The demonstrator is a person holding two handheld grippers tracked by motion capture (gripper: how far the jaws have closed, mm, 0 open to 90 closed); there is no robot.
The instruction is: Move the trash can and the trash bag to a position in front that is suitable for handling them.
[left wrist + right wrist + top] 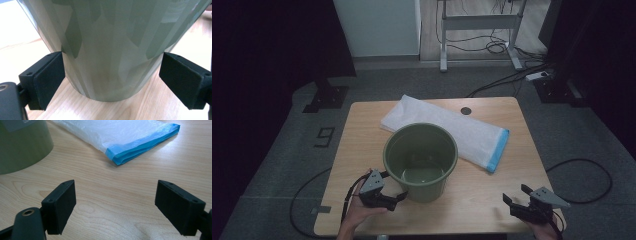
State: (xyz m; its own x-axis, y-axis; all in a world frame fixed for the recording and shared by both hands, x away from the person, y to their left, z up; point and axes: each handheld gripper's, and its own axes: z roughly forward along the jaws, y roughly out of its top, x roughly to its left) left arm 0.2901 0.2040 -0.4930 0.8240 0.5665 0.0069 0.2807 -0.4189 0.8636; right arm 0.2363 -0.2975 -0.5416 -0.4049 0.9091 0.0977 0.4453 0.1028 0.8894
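Green plastic bucket (421, 161) stands upright mid-table, mouth up, its long axis vertical. The left gripper (395, 198) lies low against its base, jaws spread around it. The right gripper (515, 196) rests apart, jaws spread, holding nothing.

You have one green bucket (421, 161) standing on one wooden table (362, 150), and one folded white plastic bag (447, 129) with a blue edge lying behind it. You hold two grippers, the left gripper (393, 197) and the right gripper (516, 195), one in each hand, and each has two black jaws. One small dark round cap (466, 110) sits in the tabletop near its far edge. Beyond the table stands one grey metal frame (479, 22) on the floor.
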